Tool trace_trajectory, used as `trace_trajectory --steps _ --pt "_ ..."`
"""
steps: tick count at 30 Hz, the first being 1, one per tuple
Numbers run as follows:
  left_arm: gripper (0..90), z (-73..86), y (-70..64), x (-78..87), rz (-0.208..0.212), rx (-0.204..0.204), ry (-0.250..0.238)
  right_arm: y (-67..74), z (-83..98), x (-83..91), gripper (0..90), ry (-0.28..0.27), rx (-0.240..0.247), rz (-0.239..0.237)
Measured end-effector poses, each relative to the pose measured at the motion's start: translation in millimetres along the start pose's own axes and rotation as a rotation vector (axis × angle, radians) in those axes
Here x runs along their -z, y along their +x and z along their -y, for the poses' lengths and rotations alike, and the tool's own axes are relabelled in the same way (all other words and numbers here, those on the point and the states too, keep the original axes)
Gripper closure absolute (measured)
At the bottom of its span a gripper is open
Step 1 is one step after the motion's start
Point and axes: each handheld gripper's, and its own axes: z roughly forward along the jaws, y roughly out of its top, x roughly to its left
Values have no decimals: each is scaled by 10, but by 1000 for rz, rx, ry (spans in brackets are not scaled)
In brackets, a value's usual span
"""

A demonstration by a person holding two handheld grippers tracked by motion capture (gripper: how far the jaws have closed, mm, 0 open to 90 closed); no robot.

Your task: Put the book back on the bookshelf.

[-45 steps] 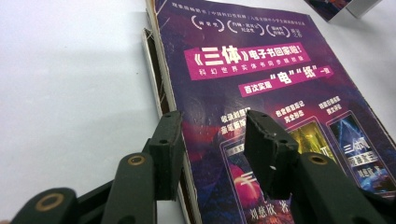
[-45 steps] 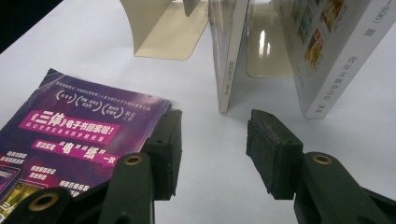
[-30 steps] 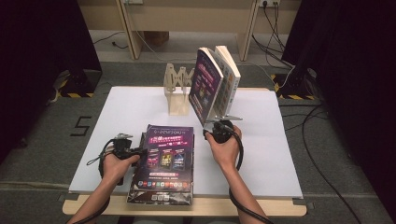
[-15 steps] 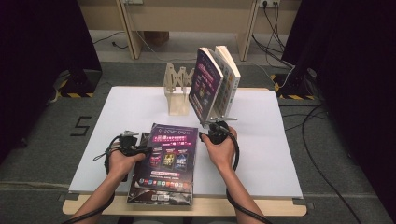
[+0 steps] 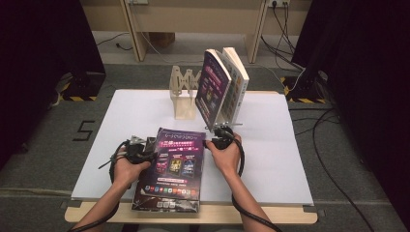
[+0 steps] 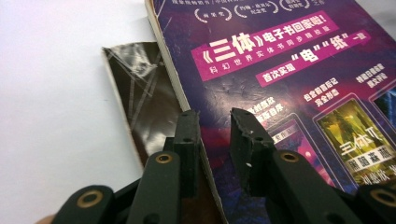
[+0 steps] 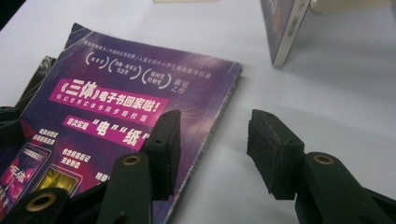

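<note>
Tabletop [image 5: 121, 121]: white, carrying a purple book [image 5: 174, 169] and a wooden rack [image 5: 183, 96].
Floor [image 5: 43, 145]: grey carpet.
Left gripper [image 6: 212, 128]: jaws just closing astride the book's edge, not pressing.
Right gripper [image 7: 212, 140]: jaws agape, empty.

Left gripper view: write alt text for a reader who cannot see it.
The left gripper straddles the spine edge of a purple paperback lying flat on a white table, its jaws having just been closing. A dark cover flap sticks out beneath the book.

Right tongs [image 7: 212, 154] open, jaws straddling right edge of purple book [image 7: 126, 116] lying flat on white bench [image 7: 327, 88]. Left jaw over cover, right jaw over bare bench. Upright book's corner [image 7: 282, 28] top right.
</note>
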Motion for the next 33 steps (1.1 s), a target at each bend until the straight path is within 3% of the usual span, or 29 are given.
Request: trace_trajectory --steps 13,23,26,33 --pt "725 4 -39 -10 13 9 -2 5 33 -154 531 62 -47 -45" --pt "725 13 -44 -8 11 16 -7 -16 21 -173 529 57 -100 -68" --pt "724 18 -51 -2 20 25 -2 -17 31 -172 534 46 -141 -68" --pt "725 30 -37 15 43 44 4 -10 40 -164 544 49 -164 -70"
